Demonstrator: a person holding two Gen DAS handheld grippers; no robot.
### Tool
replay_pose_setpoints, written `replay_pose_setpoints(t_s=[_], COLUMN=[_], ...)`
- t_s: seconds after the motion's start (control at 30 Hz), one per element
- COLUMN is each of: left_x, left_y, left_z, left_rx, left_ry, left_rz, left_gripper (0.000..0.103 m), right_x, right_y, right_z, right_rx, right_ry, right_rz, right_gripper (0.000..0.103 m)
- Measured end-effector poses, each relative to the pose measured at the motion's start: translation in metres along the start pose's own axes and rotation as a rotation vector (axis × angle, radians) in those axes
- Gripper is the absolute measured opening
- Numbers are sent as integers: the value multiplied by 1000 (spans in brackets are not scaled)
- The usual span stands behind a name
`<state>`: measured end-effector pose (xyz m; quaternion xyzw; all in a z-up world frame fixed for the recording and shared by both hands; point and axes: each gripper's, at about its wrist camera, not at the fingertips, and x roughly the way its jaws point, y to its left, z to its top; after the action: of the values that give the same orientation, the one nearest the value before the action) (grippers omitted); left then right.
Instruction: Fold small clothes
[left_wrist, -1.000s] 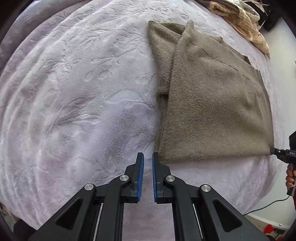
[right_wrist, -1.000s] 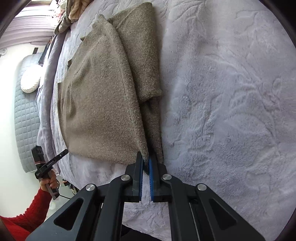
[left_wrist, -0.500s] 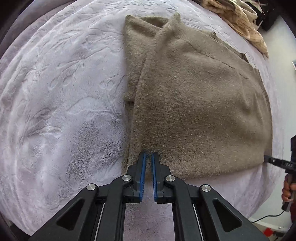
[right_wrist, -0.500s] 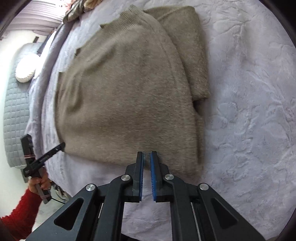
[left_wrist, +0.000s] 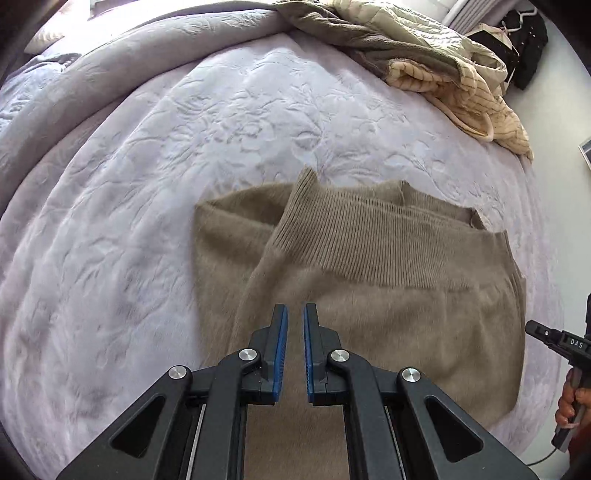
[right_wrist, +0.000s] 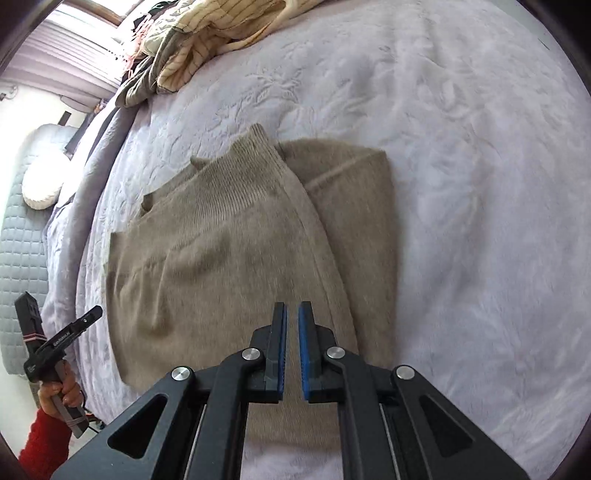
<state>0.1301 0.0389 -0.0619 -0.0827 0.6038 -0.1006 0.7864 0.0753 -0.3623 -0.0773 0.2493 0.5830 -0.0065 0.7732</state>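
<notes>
Lying flat on the bed (left_wrist: 155, 177), the brown knit sweater (left_wrist: 388, 306) is partly folded: one side is turned in over the body, so that a ribbed band (left_wrist: 362, 240) runs across the top layer and a narrower folded strip shows along one edge. In the right wrist view the same sweater (right_wrist: 207, 266) shows this strip on its far right, with the ribbed band (right_wrist: 240, 177) toward the head of the bed.

The left tongs (left_wrist: 292, 350) hang over the garment's lower part, their blue pads drawn together with only a slit between them and no cloth in it. The right tongs (right_wrist: 291, 350) are likewise closed on nothing, poised above the sweater near the seam where the top layer meets the folded strip. Neither tool is seen to touch the knit.

Judgement: with both tongs empty and placed over the garment's near end, the arrangement suits a fresh grasp of an edge for the next fold; the fold is begun but not finished. The soft, thick knit is likely to slump if lifted by one point only.

A heap of other clothes (left_wrist: 454, 70) lies at the bed's far corner, well apart from the sweater. The person's hand (right_wrist: 61, 395), in a red sleeve (right_wrist: 42, 443), grips the other tool's handle at the frame edge.
</notes>
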Motion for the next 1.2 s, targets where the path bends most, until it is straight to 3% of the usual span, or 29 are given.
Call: replay_pose_setpoints(t_s=[0.13,0.23,0.37,0.63,0.73,0.8,0.83,1.2], left_x=[41,55,50,28,18,11,6,-28], left_y=[-7,4,13,2,-7,-14,-16,-48], left_z=[25,26,23,0,-13,-21,-26,-73], left_rx=[-29,-73,-75,-36,-25,-18,-17,-15], left_ry=[29,38,52,114,132,137,139,148], left_rz=[59,33,3,82,86,98,102,144], left_gripper=[8,8,8,8,8,8,8,8], right_x=[28,41,40,27,17,10,7,-11], right_y=[9,0,-14,-28,-22,-18,-16,-12], right_z=[29,32,28,15,5,-5,-10,-53], right_rx=[-20,-2,46,139,120,108,105,105], right_ry=[10,20,10,45,59,68,72,128], right_rz=[-51,-31,48,98,90,88,87,96], right_gripper=[8,6,6,7,16,34,37,39])
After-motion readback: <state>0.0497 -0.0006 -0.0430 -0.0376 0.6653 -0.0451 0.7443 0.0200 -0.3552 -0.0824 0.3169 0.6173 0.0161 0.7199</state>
